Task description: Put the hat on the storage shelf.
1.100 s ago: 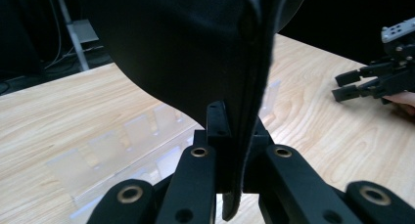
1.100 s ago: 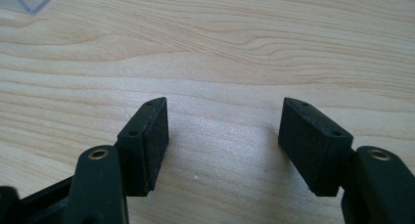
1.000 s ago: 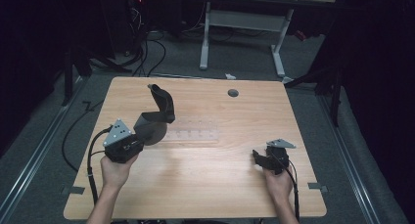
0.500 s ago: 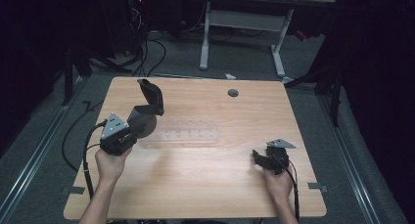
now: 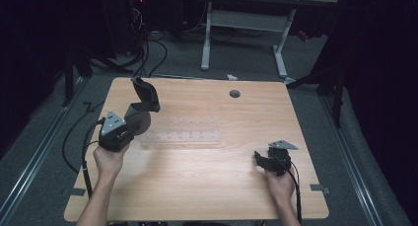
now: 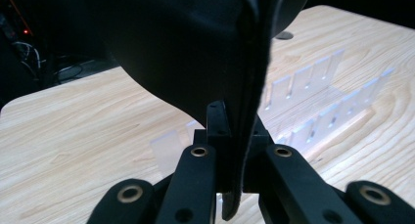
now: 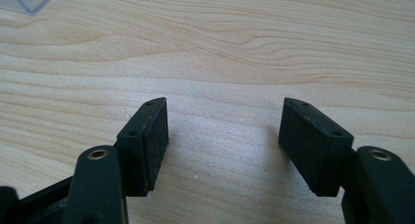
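Black cap (image 5: 143, 100) sits pinched in the left gripper (image 5: 129, 121), jaws pressed tight on its brim edge; in the left gripper view the fabric (image 6: 195, 53) stands upright between the pads, crown bulging to one side. It hangs over the table's (image 5: 207, 186) left-rear part, just left of the clear slotted rack (image 5: 180, 136). Rack's long axis runs left-right across the table, so the cap's nearest its left end, w/ the slots (image 6: 313, 79) ahead and right of the jaws. Right gripper (image 5: 263, 159) rests low at the near-right, jaws spread on nothing, bare wood betw. the pads (image 7: 147, 141). Left hand's far nearer, prob. its move.
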